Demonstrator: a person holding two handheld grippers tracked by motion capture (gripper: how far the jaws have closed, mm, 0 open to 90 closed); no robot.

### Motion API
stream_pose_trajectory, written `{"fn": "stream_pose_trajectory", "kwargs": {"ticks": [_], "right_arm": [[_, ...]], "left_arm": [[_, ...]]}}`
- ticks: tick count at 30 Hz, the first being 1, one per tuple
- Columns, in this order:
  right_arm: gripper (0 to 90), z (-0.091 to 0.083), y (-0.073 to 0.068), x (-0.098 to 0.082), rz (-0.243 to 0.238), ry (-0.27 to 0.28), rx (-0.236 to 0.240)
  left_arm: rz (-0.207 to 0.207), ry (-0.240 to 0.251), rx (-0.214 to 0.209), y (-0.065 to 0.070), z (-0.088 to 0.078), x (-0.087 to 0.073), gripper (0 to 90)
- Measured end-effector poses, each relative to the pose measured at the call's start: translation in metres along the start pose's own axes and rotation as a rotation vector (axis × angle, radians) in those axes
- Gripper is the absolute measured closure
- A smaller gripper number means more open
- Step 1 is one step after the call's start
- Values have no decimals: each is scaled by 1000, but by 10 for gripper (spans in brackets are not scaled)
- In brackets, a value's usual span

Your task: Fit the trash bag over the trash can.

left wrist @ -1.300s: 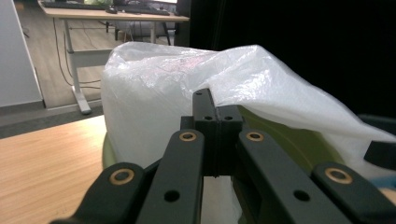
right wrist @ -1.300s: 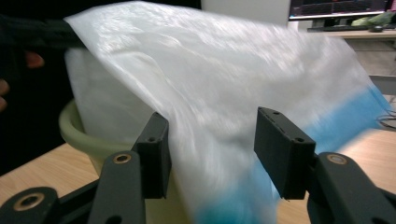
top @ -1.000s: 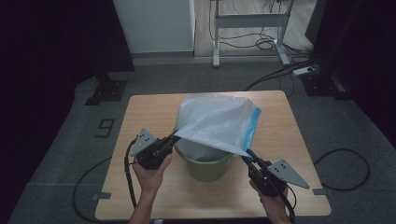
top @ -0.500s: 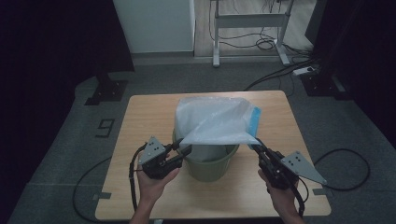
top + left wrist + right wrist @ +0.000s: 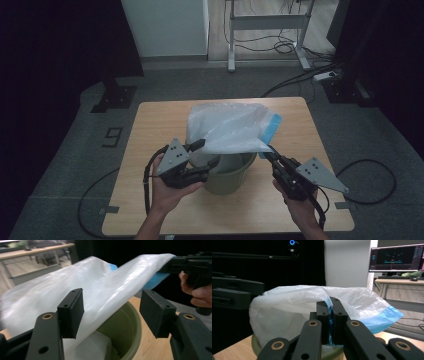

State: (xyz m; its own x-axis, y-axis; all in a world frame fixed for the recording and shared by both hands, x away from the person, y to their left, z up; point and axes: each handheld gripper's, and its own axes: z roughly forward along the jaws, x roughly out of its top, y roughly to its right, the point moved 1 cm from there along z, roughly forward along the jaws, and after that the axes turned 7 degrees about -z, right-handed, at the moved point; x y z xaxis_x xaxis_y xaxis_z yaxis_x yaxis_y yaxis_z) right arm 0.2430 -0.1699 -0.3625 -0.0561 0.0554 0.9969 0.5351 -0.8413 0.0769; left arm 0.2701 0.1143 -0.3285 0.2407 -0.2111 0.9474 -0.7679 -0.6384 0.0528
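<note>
Thin plastic: the white bag (image 5: 227, 127) with a blue edge band hangs over the green bin (image 5: 231, 172), near the middle of the wooden table (image 5: 150, 125).
Right gripper (image 5: 270, 152): I see it closed tight on the bag's blue edge.
Left gripper (image 5: 206, 152): its jaws have just been opening; the film passes between the pads, but they do not press it.
Risk: I judge that with one grip only, the free side can sag or fall into the bin, and the mouth closes.
Risk two: a hard pull may tip the light bin.
Long axis: across the table, from the left gripper to the right; the blue edge points right.
</note>
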Motion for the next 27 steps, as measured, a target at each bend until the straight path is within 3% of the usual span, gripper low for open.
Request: {"fn": "stream_pose_trajectory", "kwargs": {"ticks": [6,13,17,18,21,24,27], "right_arm": [[862,10,-10,4,-13,-12,40],[863,20,-20,7,-6,-11,75],[863,22,-23,9,-9,-7,90],[863,23,-24,10,-10,-5,98],[862,24,-25,11,-12,-4,103],[842,24,-26,9,-4,-2,124],[770,24,-27,8,-3,-2,129]], "left_arm": [[11,-32,-46,4,18,8,372],[37,-77,-47,7,32,7,418],[44,-77,-65,6,34,5,538],[47,-71,-68,5,34,5,639],[39,-49,-87,3,33,4,788],[22,-15,-92,-1,30,3,873],[9,8,-83,-4,28,4,894]]}}
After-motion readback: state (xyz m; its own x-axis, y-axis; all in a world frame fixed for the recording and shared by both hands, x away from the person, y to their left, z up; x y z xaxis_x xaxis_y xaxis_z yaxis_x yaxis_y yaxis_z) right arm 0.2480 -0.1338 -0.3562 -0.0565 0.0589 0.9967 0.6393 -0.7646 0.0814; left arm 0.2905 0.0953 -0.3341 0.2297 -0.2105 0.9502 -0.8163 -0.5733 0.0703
